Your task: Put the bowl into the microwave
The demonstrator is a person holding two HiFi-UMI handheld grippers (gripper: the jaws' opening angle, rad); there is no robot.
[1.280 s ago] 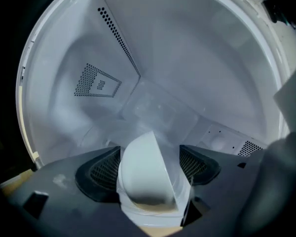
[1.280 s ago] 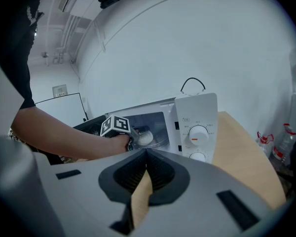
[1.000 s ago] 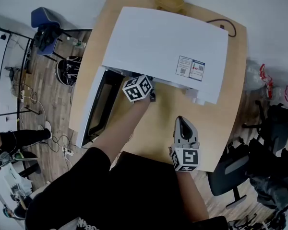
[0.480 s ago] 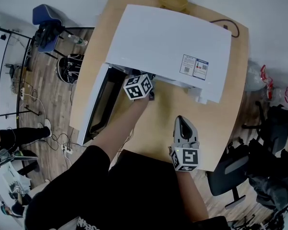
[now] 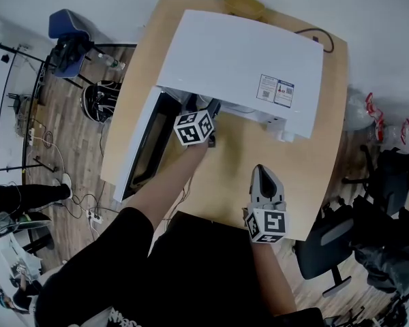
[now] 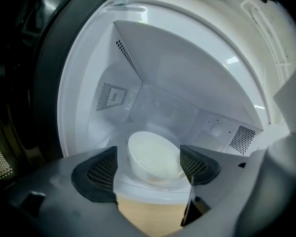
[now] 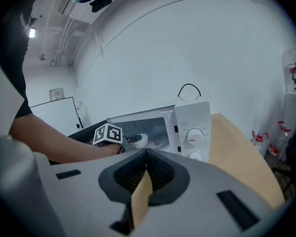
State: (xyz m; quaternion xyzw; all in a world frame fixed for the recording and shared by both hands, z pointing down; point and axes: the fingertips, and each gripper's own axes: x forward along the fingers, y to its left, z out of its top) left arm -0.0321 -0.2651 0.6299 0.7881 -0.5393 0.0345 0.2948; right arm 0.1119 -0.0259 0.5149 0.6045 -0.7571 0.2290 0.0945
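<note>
Head view: nearest the person, the grey right gripper [image 5: 262, 180] hangs over the light wooden table [image 5: 232, 162], its jaws pressed together on nothing. Farther on, the left gripper [image 6: 148, 171] sits at the open mouth of the boxy white microwave [image 5: 242, 56], jaws spread wide, gripping nothing. Just beyond them, the round white bowl [image 6: 152, 153] rests inside the cavity.

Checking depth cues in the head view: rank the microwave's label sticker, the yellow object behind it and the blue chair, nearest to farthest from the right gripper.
1. Label sticker: on the microwave top, straight ahead of the right gripper.
2. Yellow object: behind the microwave, at the table's far edge.
3. Blue chair: on the floor, far to the left.
</note>
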